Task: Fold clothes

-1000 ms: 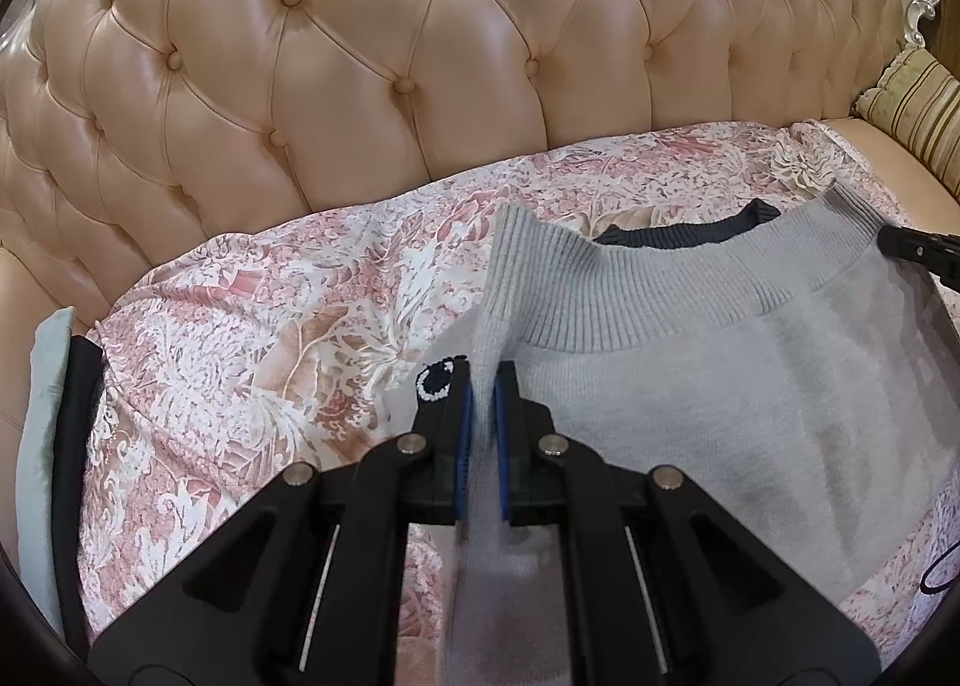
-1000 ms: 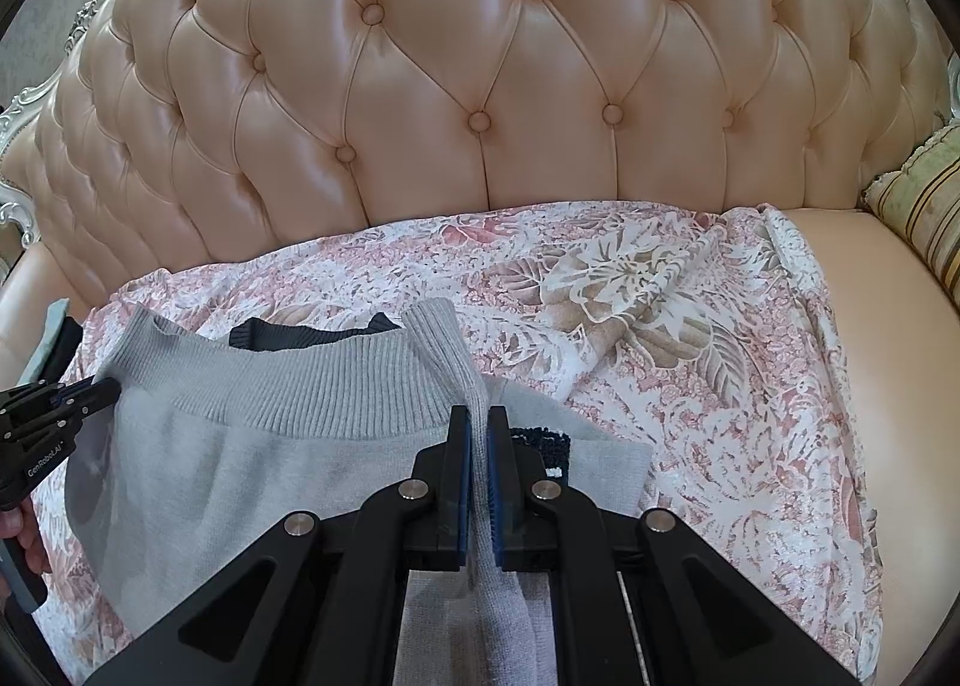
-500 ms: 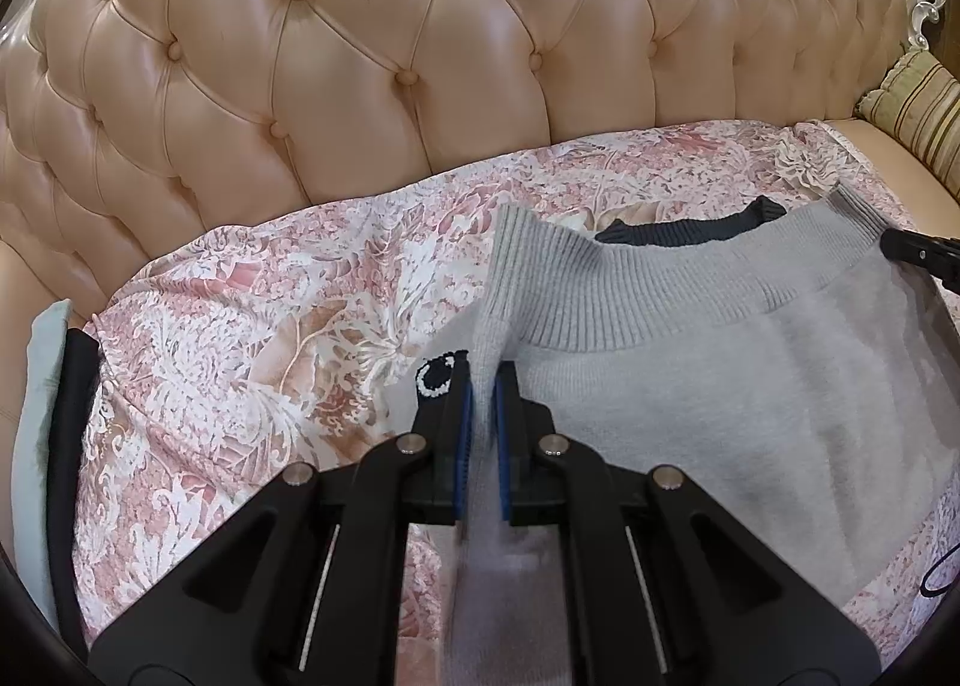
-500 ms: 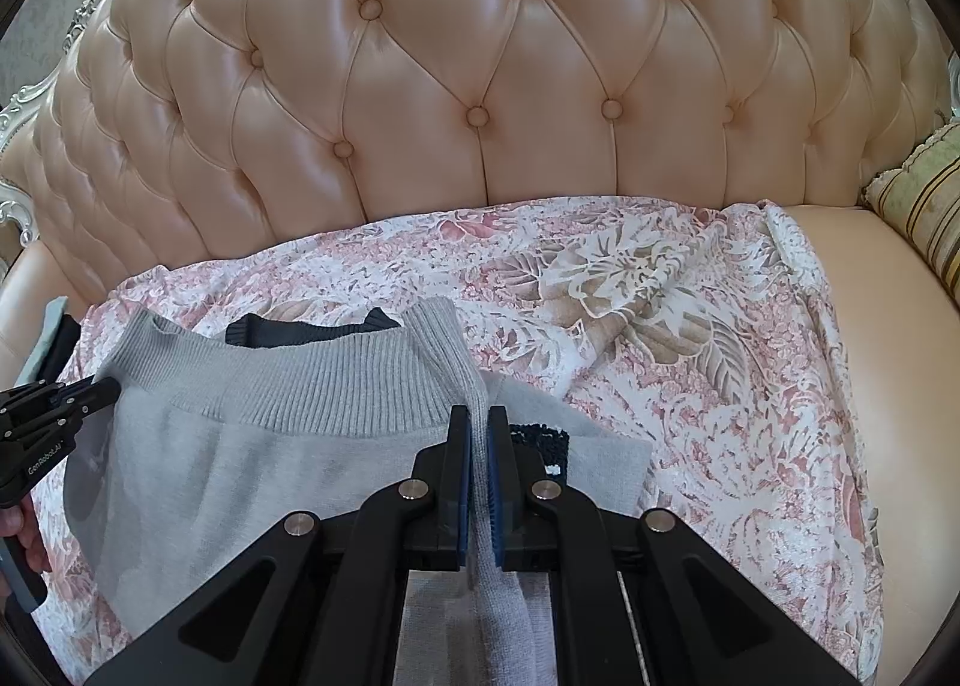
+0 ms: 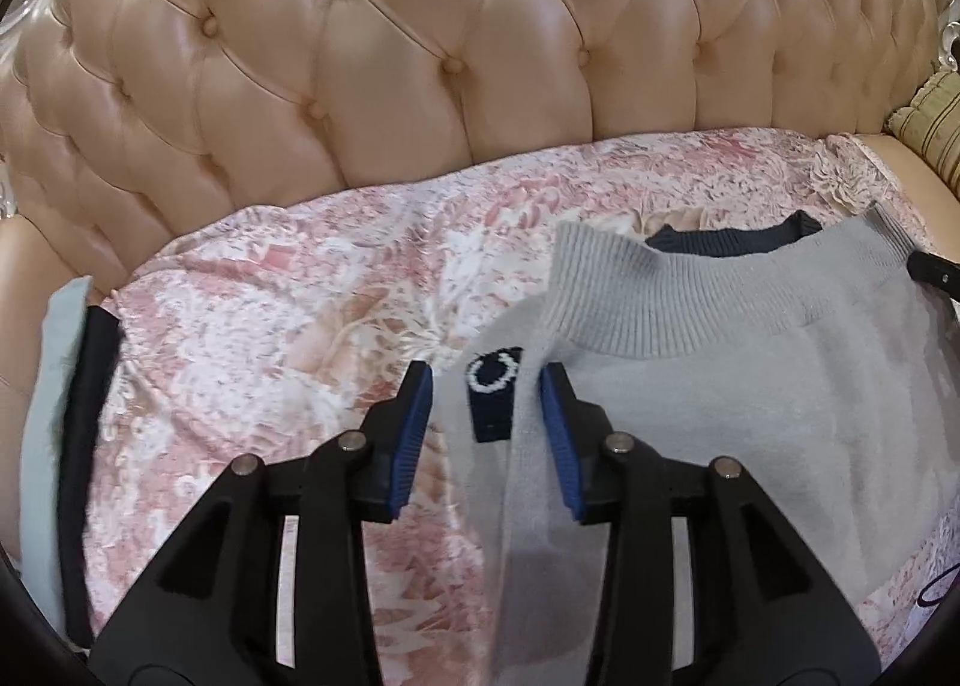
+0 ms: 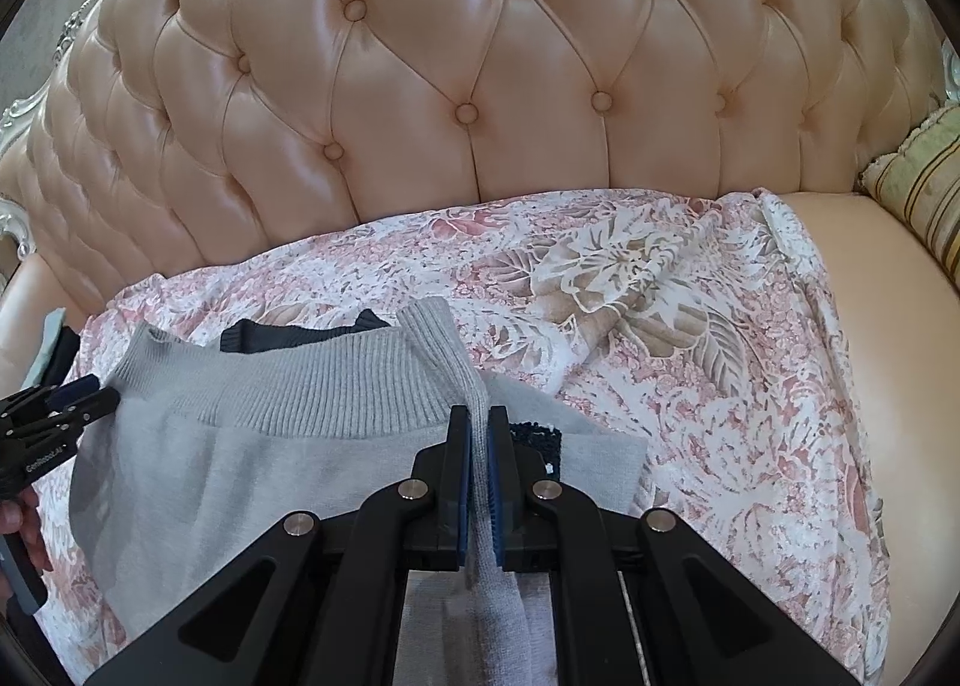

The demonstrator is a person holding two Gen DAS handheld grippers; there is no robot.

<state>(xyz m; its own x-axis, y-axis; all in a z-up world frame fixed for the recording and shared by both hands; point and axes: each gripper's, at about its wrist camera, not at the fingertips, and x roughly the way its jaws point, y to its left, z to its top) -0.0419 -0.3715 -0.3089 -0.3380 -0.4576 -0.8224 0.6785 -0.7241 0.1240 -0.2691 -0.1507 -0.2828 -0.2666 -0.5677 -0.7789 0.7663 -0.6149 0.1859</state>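
The left gripper (image 5: 486, 395) has just been opening, its blue pads now clear of the grey sweater (image 5: 750, 386) edge lying between them on the floral sheet (image 5: 270, 338). Only the right wrist view shows the right gripper (image 6: 478, 434) pinching the sweater's ribbed hem, and a hand (image 6: 21, 524) at the far left.

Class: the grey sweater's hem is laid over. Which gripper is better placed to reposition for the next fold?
Left gripper: its jaws have just opened off the grey sweater; the right gripper is clamped on it.
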